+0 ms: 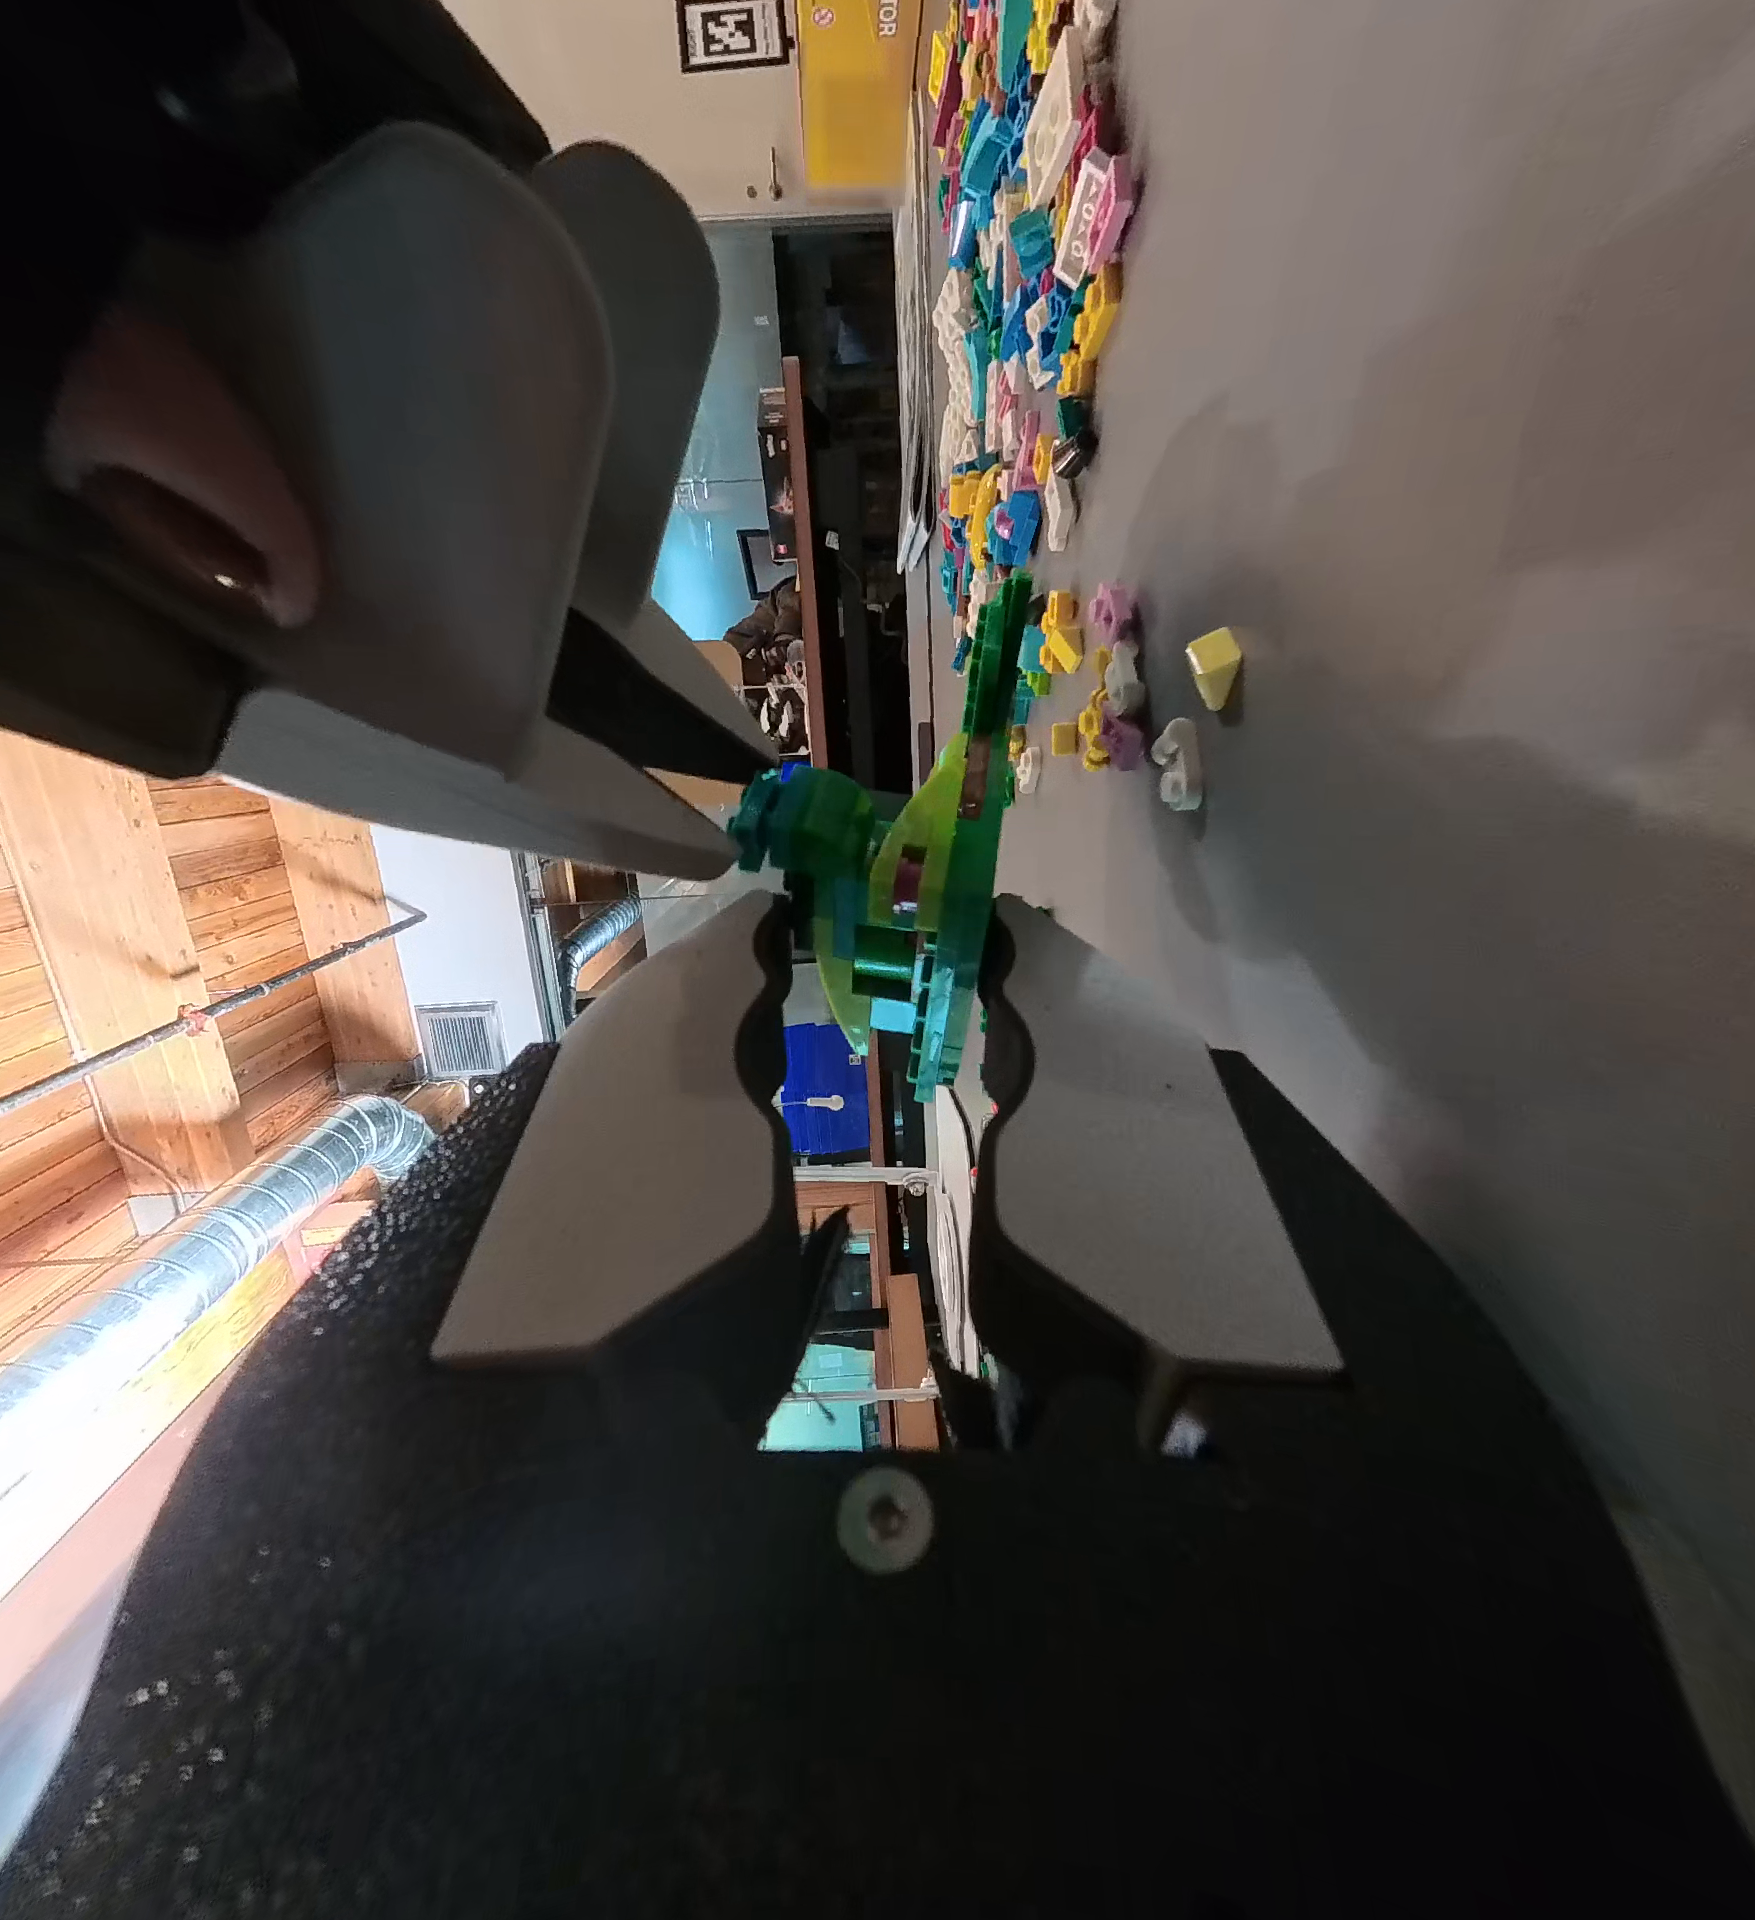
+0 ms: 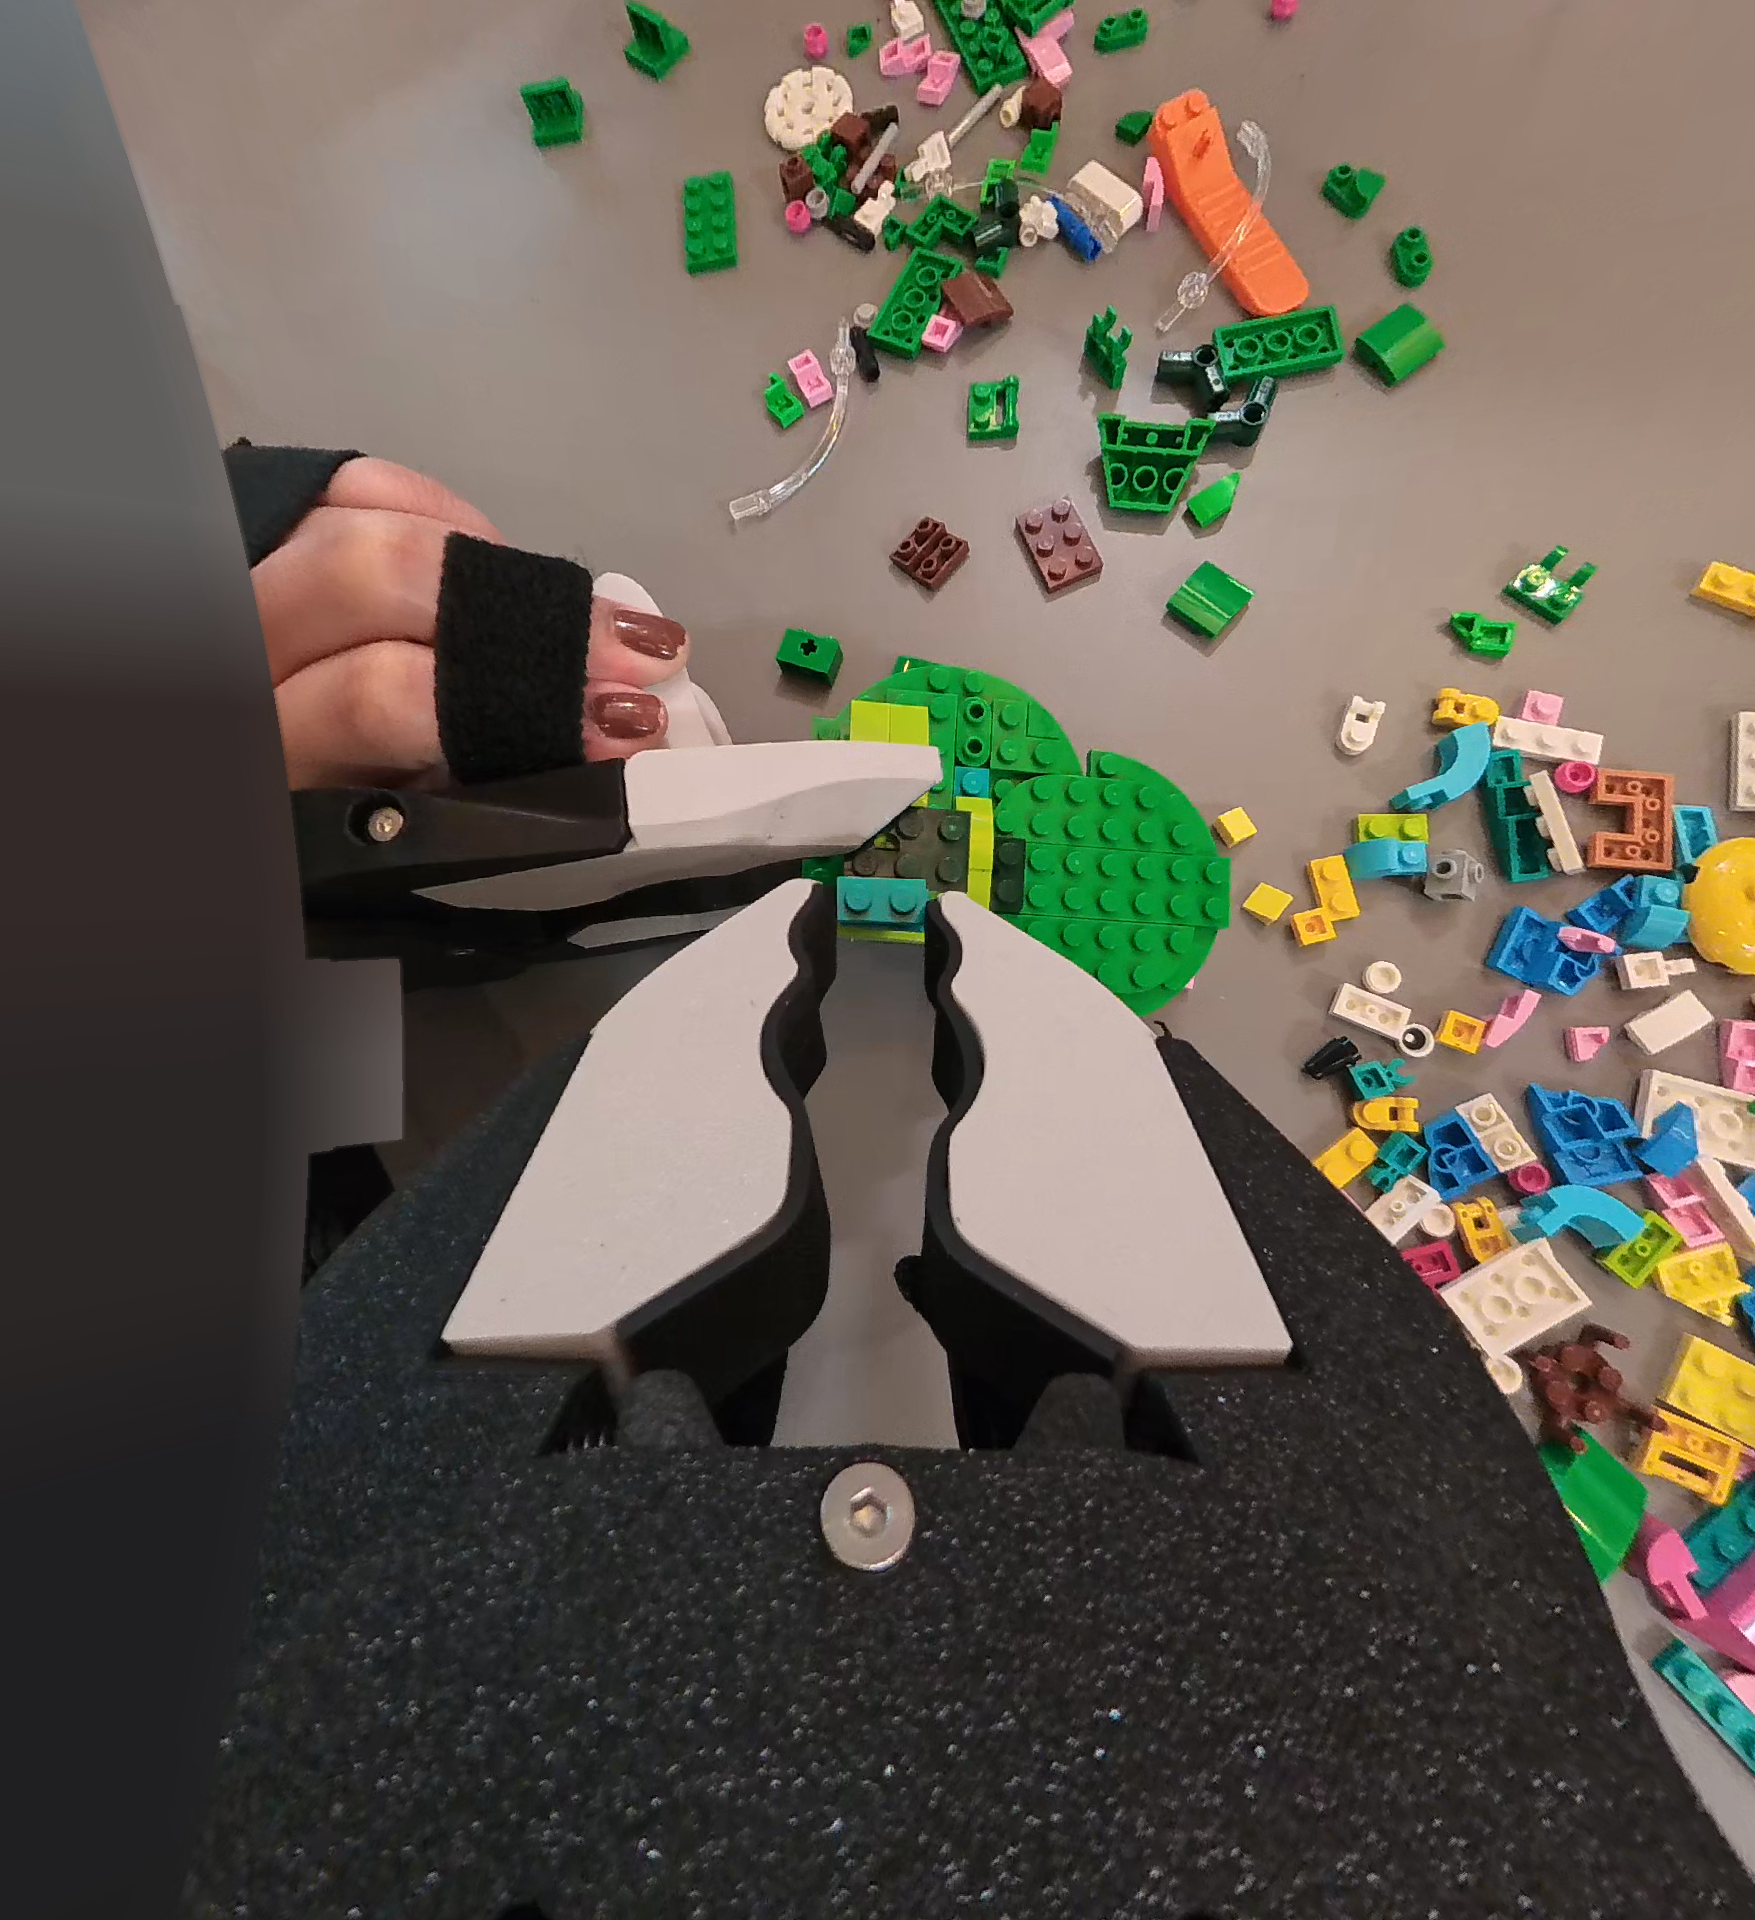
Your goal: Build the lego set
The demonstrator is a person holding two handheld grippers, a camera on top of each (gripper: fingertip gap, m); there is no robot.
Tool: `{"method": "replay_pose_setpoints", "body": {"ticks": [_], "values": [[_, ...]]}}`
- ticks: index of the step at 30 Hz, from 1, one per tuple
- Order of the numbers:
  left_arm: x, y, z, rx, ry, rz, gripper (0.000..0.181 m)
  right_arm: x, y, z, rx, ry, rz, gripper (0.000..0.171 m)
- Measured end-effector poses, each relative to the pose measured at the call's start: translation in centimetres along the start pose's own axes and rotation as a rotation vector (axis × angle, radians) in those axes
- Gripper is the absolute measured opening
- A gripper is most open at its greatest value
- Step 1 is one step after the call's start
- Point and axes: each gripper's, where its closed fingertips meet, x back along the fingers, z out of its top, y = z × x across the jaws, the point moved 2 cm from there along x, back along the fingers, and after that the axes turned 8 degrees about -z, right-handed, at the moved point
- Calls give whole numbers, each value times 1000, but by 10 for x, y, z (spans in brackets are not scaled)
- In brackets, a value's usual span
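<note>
A green Lego build (image 2: 1101, 883) of round studded plates with lime and teal parts sits at the middle of the grey table (image 2: 437, 312). My left gripper (image 2: 883, 821) reaches in from the left and is shut on the build's left edge. In the left wrist view, the build (image 1: 946, 831) stands edge-on between that gripper's (image 1: 883, 925) fingers. My right gripper (image 2: 881, 906) is shut on a small teal brick (image 2: 881, 894) and holds it against the build's near edge. In the left wrist view, the right gripper (image 1: 753, 821) comes in from the upper left with the teal brick (image 1: 761, 821) at its tips.
Green, brown and pink loose pieces (image 2: 935, 270) lie at the far side with an orange brick separator (image 2: 1226, 218). A dense pile of blue, white, yellow and pink bricks (image 2: 1631, 1122) lies at the right. A person's hand (image 2: 405, 623) holds the left gripper. Left and right tips are no more than a few centimetres apart.
</note>
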Motion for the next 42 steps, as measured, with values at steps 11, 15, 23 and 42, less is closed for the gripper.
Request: {"method": "replay_pose_setpoints", "body": {"ticks": [11,15,23,42], "values": [[0,0,0,4,4,-2,34,0,-1,0,0,2,1,17],[0,0,0,10,7,-5,34,0,-1,0,-1,3,2,18],[0,0,0,21,10,-8,34,7,2,6,2,59,-22,32],[3,-1,5,188,114,-78,34,6,-5,-21,1135,246,-509,63]]}}
